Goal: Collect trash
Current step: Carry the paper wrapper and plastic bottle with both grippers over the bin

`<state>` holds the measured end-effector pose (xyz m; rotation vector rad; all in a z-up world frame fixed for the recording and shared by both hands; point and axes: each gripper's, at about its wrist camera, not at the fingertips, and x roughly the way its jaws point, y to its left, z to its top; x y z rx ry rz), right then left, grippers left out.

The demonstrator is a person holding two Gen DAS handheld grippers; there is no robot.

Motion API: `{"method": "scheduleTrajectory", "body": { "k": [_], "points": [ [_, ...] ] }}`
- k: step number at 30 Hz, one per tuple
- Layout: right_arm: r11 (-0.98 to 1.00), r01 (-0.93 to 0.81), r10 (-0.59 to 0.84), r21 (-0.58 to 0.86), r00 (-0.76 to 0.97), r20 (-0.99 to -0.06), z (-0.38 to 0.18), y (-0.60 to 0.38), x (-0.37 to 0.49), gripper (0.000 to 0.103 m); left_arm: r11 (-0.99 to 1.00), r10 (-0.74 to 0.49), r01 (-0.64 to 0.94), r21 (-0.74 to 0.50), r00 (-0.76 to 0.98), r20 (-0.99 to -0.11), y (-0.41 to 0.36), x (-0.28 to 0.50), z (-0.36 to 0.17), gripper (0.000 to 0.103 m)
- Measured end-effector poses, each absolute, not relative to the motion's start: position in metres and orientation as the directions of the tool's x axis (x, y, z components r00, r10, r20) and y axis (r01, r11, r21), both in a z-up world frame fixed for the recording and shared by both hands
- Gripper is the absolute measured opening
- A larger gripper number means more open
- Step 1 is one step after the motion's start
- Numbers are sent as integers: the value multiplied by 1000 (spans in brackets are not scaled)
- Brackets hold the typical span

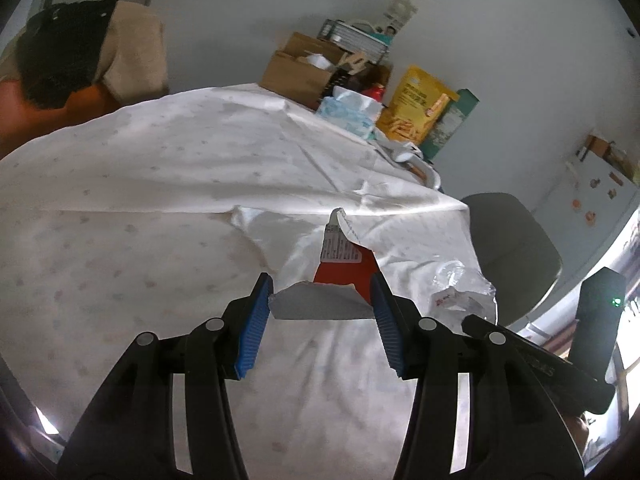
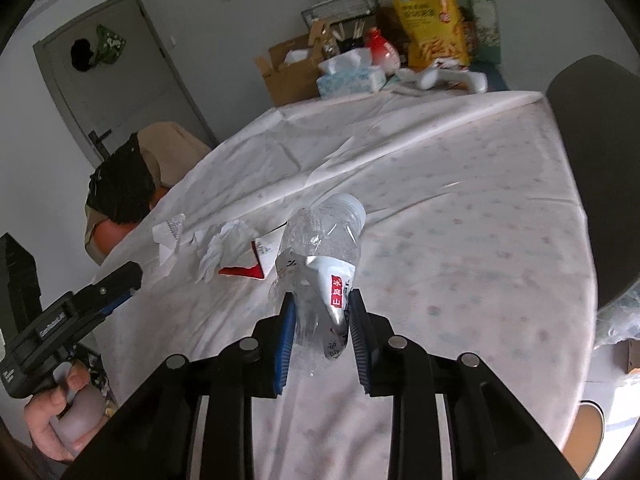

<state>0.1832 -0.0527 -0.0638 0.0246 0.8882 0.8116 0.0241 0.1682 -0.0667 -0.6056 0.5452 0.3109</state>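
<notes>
Both grippers loaded: left gripper [image 1: 322,300] clamped on red wrapper [image 1: 344,268], right gripper [image 2: 322,312] clamped on crushed bottle [image 2: 320,248], over tablecloth [image 2: 460,200].

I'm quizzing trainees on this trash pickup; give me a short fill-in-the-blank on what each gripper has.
1. The right gripper is shut on a crushed plastic ____.
2. The left gripper holds a torn red and white ____.
3. The tissue pack lies at the table's ____ end.
Missing words: bottle; wrapper; far.

The crushed bottle [image 2: 320,268] has a red label strip [image 2: 336,291] reading "水良山"; other print is illegible.
</notes>
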Motion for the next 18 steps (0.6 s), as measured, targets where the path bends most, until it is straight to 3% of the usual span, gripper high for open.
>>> {"method": "scheduleTrajectory", "body": {
  "k": [18],
  "points": [
    [803, -477, 582, 358, 497, -643, -53, -164, 186, 27, 877, -52, -220, -427, 840, -540, 81, 78, -49, 50]
  ]
}}
